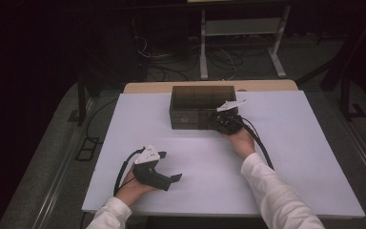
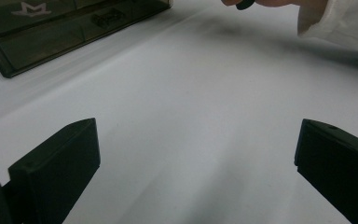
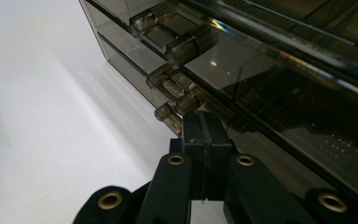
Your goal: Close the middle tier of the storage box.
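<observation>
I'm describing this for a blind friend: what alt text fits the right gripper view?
The right gripper, jaws shut together, points at the front of a smoky clear drawer box, just below its small handles. White table lies to the left.

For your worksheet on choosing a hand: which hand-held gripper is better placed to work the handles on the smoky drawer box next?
Right. The right hand-held gripper, jaws shut, sits against the drawer box by its handles. The left hand-held gripper rests open on the white table, well short of the box.
</observation>
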The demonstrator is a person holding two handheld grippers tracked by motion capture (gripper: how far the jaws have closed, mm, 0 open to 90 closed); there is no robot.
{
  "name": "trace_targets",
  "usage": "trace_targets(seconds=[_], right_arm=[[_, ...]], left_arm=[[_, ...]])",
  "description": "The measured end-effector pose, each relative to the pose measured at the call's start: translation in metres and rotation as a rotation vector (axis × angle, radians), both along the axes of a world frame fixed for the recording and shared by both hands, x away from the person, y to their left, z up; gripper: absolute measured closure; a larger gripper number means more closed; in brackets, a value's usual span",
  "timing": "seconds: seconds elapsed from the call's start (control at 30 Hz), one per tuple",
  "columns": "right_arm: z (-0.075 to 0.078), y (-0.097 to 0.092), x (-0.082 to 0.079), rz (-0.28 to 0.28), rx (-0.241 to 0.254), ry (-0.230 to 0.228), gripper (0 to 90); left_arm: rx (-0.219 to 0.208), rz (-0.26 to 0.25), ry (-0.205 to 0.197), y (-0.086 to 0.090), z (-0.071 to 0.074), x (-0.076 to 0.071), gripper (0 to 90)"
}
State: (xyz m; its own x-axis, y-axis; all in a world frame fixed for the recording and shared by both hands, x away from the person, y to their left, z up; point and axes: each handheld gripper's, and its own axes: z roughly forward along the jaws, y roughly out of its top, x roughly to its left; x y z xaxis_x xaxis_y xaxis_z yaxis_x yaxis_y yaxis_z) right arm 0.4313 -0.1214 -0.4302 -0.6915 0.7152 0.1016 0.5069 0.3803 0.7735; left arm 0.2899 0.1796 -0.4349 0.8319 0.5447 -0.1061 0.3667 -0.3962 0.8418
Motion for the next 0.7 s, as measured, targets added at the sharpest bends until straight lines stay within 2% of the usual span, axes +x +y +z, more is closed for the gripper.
trace_targets(seconds=[0.17, 0.37, 0.7], right_arm=[[0.000, 0.000, -0.002, 0.003, 0.001, 0.005, 88.9], [0.005, -0.004, -0.006, 0.017, -0.004, 0.003, 83.9], [0.005, -0.013, -0.022, 0.053, 0.000, 0.007, 63.0]], left_arm=[[0.006, 0.003, -0.002, 0.000, 0.000, 0.002, 0.0], [0.013, 0.011, -0.007, 0.004, -0.001, 0.006, 0.0], [0.019, 0.017, -0.007, 0.013, -0.002, 0.007, 0.0]])
